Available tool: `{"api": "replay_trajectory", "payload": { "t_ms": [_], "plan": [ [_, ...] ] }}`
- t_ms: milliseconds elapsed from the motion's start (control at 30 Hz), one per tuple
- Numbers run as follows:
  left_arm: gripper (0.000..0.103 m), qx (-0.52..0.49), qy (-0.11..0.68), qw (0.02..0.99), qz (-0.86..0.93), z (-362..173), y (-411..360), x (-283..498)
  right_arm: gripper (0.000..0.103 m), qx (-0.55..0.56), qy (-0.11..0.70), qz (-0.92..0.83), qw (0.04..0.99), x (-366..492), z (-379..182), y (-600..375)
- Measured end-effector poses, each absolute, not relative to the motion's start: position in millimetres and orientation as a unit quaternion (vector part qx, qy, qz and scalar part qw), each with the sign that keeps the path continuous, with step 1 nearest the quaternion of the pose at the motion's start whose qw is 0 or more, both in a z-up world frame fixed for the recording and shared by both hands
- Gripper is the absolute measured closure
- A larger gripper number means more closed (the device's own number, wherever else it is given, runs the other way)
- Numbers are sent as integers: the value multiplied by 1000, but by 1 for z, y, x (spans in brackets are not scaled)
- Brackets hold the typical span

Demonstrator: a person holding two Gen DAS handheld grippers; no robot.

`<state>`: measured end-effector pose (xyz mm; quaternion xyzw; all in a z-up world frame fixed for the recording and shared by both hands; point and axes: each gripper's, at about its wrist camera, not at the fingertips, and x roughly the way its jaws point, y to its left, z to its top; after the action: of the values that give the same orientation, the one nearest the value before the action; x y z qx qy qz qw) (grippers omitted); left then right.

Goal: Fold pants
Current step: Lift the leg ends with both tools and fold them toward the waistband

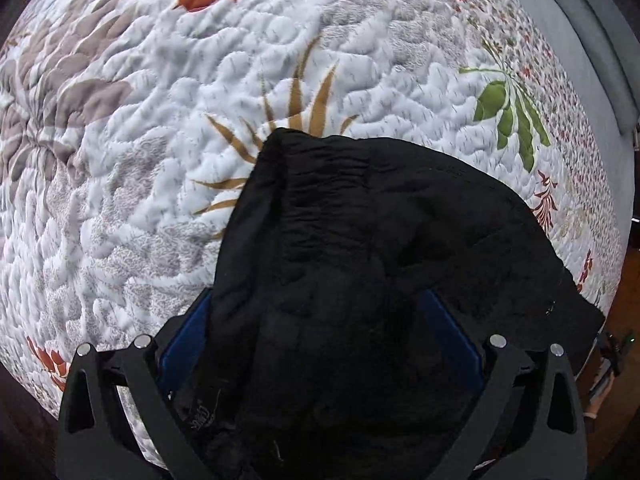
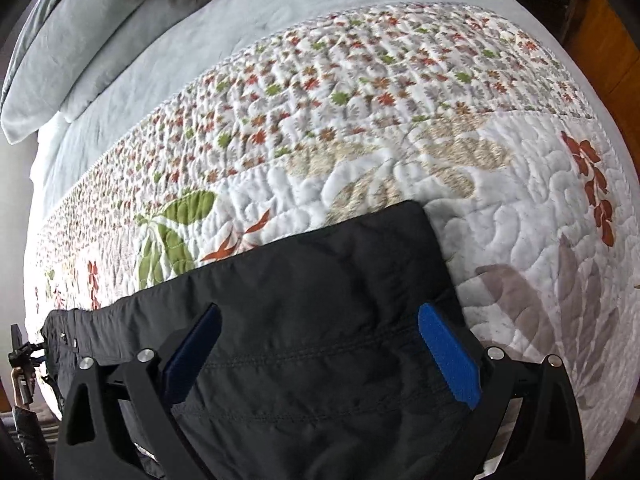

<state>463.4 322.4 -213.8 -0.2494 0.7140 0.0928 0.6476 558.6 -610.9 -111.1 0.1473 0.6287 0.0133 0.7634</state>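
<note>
Black pants (image 2: 304,312) lie folded on a quilted floral bedspread (image 2: 400,148). In the right wrist view my right gripper (image 2: 320,320) is open just above the pants, its blue pads (image 2: 448,356) spread wide over the fabric near the folded right edge. In the left wrist view the pants (image 1: 380,248) fill the lower middle, bunched up between the blue pads (image 1: 452,336) of my left gripper (image 1: 320,300). The jaws stand wide apart with cloth heaped between them; the fingertips are hidden under the fabric.
A grey pillow (image 2: 72,48) and grey sheet (image 2: 248,12) lie at the head of the bed. The bedspread (image 1: 160,128) stretches ahead of the left gripper. A wooden floor (image 2: 612,40) shows past the bed's edge.
</note>
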Motion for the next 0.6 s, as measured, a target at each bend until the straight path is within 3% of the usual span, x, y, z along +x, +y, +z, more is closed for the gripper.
{"api": "replay_trajectory", "payload": {
  "t_ms": [167,333,500,600],
  "plan": [
    [7,-226,712,659,90,-213,312,462,3,134,637,1,759,563,-112,-622],
    [26,-217,713,661,88,-203,307,466,3,82,647,-42,757,579,-119,-621],
    [37,-210,714,663,83,-203,304,475,3,50,649,-39,758,585,-130,-607],
    [44,-206,713,666,83,-201,306,469,18,35,623,-35,780,581,-126,-604]
  ]
}}
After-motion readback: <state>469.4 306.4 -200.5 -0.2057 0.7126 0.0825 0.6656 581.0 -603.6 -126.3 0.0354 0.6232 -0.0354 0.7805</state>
